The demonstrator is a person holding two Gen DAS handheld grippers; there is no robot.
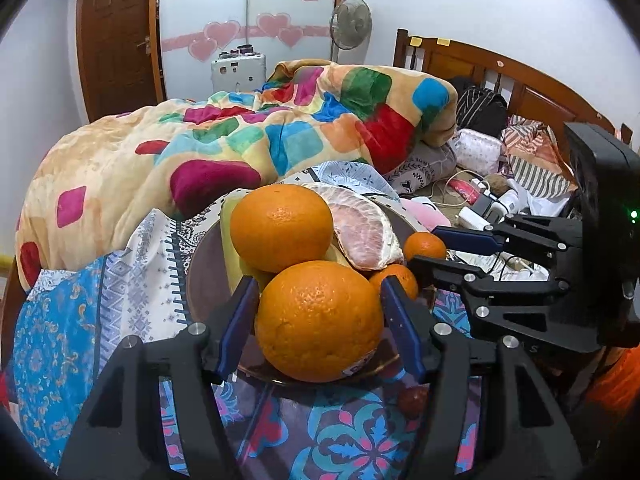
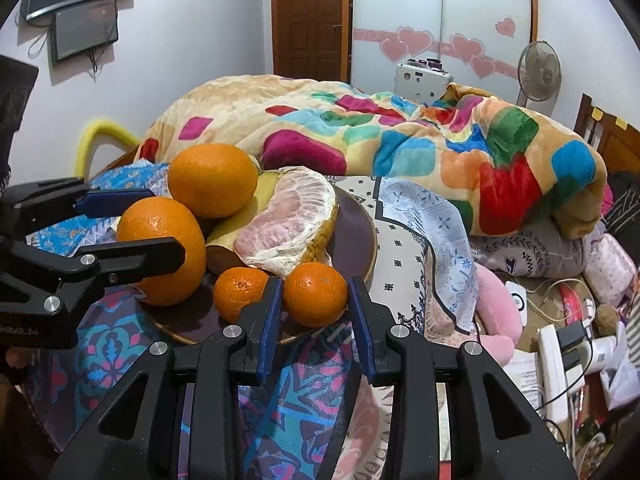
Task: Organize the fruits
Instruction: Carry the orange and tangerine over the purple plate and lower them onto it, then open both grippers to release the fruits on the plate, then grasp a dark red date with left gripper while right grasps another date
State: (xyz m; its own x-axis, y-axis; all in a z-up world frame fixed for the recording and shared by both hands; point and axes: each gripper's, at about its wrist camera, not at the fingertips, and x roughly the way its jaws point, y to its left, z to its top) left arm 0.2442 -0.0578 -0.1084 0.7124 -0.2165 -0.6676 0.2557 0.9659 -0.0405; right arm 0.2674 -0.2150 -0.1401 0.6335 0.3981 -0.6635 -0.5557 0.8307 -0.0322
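A dark purple plate (image 2: 360, 236) is sitting on a patterned bedsheet (image 2: 104, 356), and fruit is piling up on it. In the left wrist view, the left gripper (image 1: 318, 304) is reaching in from 6 o'clock with its blue pads straddling a large orange (image 1: 318, 320) at the near edge of the plate; the pads are lying just beside the peel on both sides, but whether they are pressing on it cannot be told. A second large orange (image 1: 280, 226) is resting above it toward 12 o'clock, with a peeled pomelo piece (image 1: 366, 236) leaning at its 3 o'clock side. In the right wrist view, the right gripper (image 2: 314, 306) is coming in from 6 o'clock with its fingers spread apart, each blue pad standing off a small mandarin (image 2: 315, 294) that is sitting on the plate rim between them. Another small mandarin (image 2: 240, 294) is lying just beside it at 9 o'clock, outside the left finger. Pale yellow fruit (image 2: 240, 222) is peeking out under the pomelo. A colourful checked blanket (image 2: 400, 140) is bunching up across the bed behind the plate toward 12 o'clock.
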